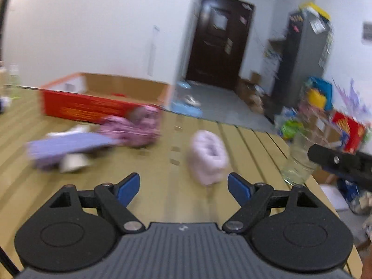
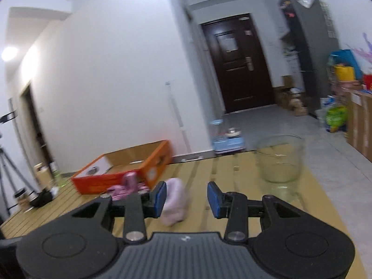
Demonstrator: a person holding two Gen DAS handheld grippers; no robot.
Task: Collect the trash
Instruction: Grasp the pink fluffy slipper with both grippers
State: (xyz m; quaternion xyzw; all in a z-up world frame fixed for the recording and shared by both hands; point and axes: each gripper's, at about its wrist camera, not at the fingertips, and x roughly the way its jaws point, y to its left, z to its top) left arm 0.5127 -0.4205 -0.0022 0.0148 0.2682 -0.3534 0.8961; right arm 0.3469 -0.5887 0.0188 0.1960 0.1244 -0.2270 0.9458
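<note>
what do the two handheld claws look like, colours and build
Both look alike: each claw, left and right, has two blue rectangular fingertip pads on black linkage arms with silver pivot screws, two round black housings, and a grey ribbed centre plate with a small white mark. No cables or sleeves show.

Orange-red box [image 1: 88, 109], pale pink bundle [image 1: 208, 158]

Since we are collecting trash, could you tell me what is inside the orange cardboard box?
The orange cardboard box stands open-topped on the table. Only bare brown inner walls show; its near wall hides the floor, so any contents cannot be seen.
</note>
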